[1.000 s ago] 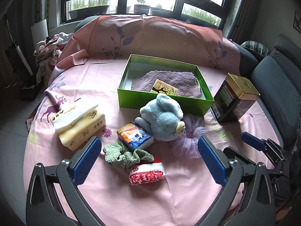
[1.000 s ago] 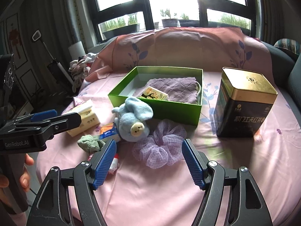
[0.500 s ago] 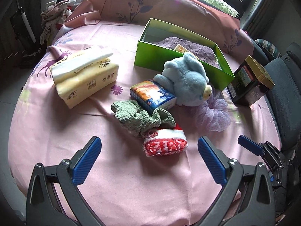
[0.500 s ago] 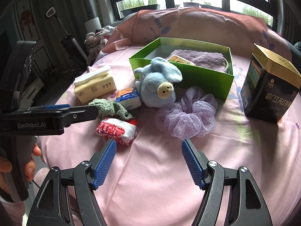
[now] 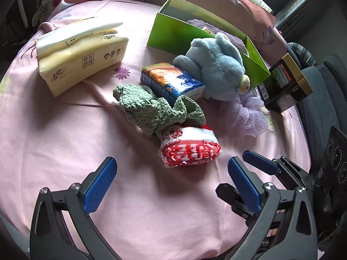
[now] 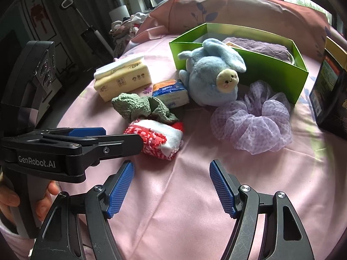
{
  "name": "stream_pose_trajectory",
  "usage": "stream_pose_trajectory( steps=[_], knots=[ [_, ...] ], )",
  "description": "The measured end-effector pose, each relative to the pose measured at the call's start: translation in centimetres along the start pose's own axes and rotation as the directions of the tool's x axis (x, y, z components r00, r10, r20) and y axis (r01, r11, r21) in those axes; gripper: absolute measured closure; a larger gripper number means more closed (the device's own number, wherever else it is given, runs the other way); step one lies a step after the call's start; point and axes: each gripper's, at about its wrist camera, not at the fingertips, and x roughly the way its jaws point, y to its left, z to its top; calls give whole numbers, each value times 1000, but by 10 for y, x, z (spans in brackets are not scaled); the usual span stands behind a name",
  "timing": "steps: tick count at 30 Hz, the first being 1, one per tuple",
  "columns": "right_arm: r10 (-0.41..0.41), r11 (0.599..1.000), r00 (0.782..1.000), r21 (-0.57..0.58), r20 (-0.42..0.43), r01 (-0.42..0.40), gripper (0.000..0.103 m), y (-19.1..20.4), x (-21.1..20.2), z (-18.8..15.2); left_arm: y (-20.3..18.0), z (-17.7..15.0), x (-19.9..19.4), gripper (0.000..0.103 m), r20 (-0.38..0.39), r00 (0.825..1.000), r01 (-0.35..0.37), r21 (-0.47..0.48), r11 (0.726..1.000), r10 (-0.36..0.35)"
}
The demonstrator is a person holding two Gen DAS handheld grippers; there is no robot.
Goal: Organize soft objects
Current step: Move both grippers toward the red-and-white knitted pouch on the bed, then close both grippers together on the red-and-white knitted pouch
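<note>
A red and white knitted sock [image 5: 190, 149] [image 6: 157, 137] lies on the pink cloth just ahead of my left gripper [image 5: 171, 173], which is open and empty. A crumpled green cloth [image 5: 151, 108] [image 6: 141, 106] touches the sock's far side. Behind them are a small tissue pack [image 5: 171, 81] [image 6: 170, 91], a blue plush toy [image 5: 216, 69] [image 6: 212, 80] and a lilac scrunchie [image 5: 249, 114] [image 6: 253, 123]. My right gripper [image 6: 171, 179] is open, empty, and sits near the scrunchie. The green box [image 5: 173, 34] [image 6: 271, 71] holds a purple cloth [image 6: 266, 49].
A yellow tissue pack [image 5: 80, 54] [image 6: 121, 78] lies at the left. A dark tin with a gold lid [image 5: 286, 82] [image 6: 329, 91] stands at the right. A hand [image 6: 43, 201] holds the left gripper's handle. Grey chairs flank the round table's right edge.
Both grippers have come down and closer to the table, tilting further downward. The sock and green cloth now loom larger before the left gripper; the scrunchie before the right. Both stay open.
</note>
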Motion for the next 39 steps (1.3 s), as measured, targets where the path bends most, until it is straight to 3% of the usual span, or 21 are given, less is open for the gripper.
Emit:
stream_pose_trajectory(
  steps=[9, 14, 16, 21, 24, 27, 30, 39],
  knots=[
    [42, 998, 999, -38, -32, -43, 30, 10, 23, 4, 9, 1, 8, 3, -1, 998, 60, -11, 998, -60],
    [60, 997, 998, -52, -22, -61, 30, 14, 32, 9, 5, 5, 10, 13, 10, 997, 70, 22, 997, -70],
    [69, 996, 997, -55, -17, -70, 30, 15, 34, 10, 1, 5, 12, 25, 9, 997, 77, 37, 996, -77],
    [82, 995, 997, -50, -11, -82, 30, 13, 40, 12, -2, 6, 15, 29, 19, 995, 93, 47, 995, -94],
    [76, 996, 997, -45, -9, -76, 41, 12, 41, 12, -3, 7, 16, 31, 17, 995, 102, 50, 994, -103],
    [51, 998, 999, -48, -11, -51, 54, 10, 42, 12, -6, 7, 19, 46, 9, 992, 124, 42, 991, -125],
    [43, 998, 999, -37, -3, -43, 64, 9, 40, 12, -12, 5, 18, 46, 20, 994, 109, 60, 992, -110],
    [34, 999, 999, -39, 32, -32, 67, 12, 11, 0, -31, -6, 1, 46, 37, 992, 116, 115, 987, -121]
  ],
)
